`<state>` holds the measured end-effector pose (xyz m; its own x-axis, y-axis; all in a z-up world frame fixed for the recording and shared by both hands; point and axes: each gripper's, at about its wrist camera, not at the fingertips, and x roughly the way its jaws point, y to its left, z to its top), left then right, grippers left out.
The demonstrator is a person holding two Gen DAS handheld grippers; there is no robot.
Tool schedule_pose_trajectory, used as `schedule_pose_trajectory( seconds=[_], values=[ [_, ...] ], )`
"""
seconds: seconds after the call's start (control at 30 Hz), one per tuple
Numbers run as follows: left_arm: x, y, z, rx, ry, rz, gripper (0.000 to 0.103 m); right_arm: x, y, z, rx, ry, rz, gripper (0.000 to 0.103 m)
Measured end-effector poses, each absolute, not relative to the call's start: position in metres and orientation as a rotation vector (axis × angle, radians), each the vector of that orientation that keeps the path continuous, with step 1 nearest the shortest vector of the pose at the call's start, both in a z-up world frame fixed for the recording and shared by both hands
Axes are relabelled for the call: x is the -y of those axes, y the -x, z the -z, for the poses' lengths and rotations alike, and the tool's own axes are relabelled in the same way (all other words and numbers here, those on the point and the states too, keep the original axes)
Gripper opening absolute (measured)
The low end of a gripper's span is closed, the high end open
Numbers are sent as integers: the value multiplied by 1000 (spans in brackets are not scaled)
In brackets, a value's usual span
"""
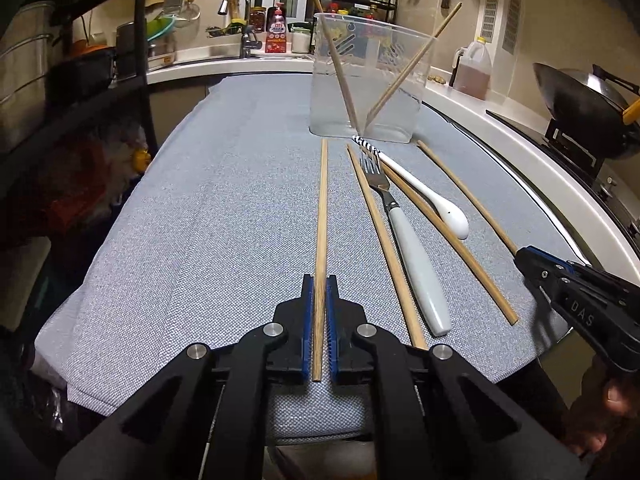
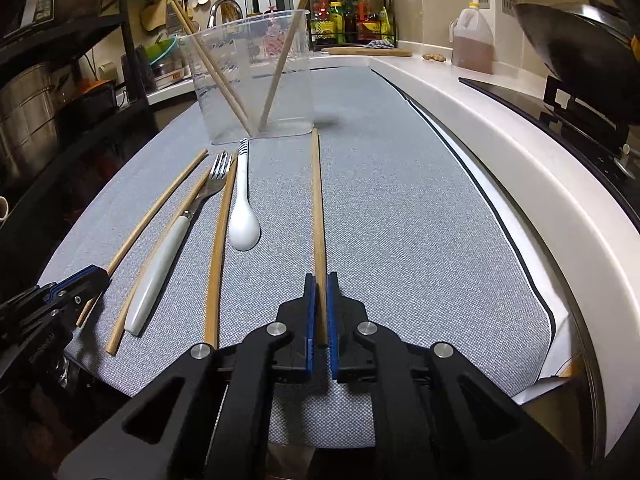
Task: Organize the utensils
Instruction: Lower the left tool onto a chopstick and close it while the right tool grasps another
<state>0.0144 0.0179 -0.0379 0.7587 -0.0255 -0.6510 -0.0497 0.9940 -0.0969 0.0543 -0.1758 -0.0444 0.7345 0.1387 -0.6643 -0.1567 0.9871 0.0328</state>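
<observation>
My left gripper (image 1: 320, 280) is shut on the near end of a wooden chopstick (image 1: 322, 208) that lies on the cloth and points at a clear plastic container (image 1: 368, 92). Chopsticks stand tilted inside the container (image 2: 256, 80). My right gripper (image 2: 320, 280) is shut on another chopstick (image 2: 317, 200), the rightmost one. Between the two held sticks lie a white-handled fork (image 1: 416, 268), a white spoon (image 1: 428, 200) and two loose chopsticks (image 1: 384, 248). Each gripper shows in the other's view: the right gripper (image 1: 525, 255) and the left gripper (image 2: 100, 274).
A grey-blue cloth (image 1: 200, 208) covers the table. A white counter edge (image 2: 540, 168) curves along the right, with a wok (image 1: 580, 104) on a stove and an oil jug (image 1: 474, 68). A dark rack (image 1: 80, 80) stands at the left, a sink tap (image 1: 240, 4) behind.
</observation>
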Motion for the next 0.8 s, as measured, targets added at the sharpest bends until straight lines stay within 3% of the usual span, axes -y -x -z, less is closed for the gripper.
schedule_pose_trajectory(
  seconds=[0.8],
  values=[
    [-23,-13,39,-685,105,-45,6,184,-52,44,-707,28,-105,6]
  ],
)
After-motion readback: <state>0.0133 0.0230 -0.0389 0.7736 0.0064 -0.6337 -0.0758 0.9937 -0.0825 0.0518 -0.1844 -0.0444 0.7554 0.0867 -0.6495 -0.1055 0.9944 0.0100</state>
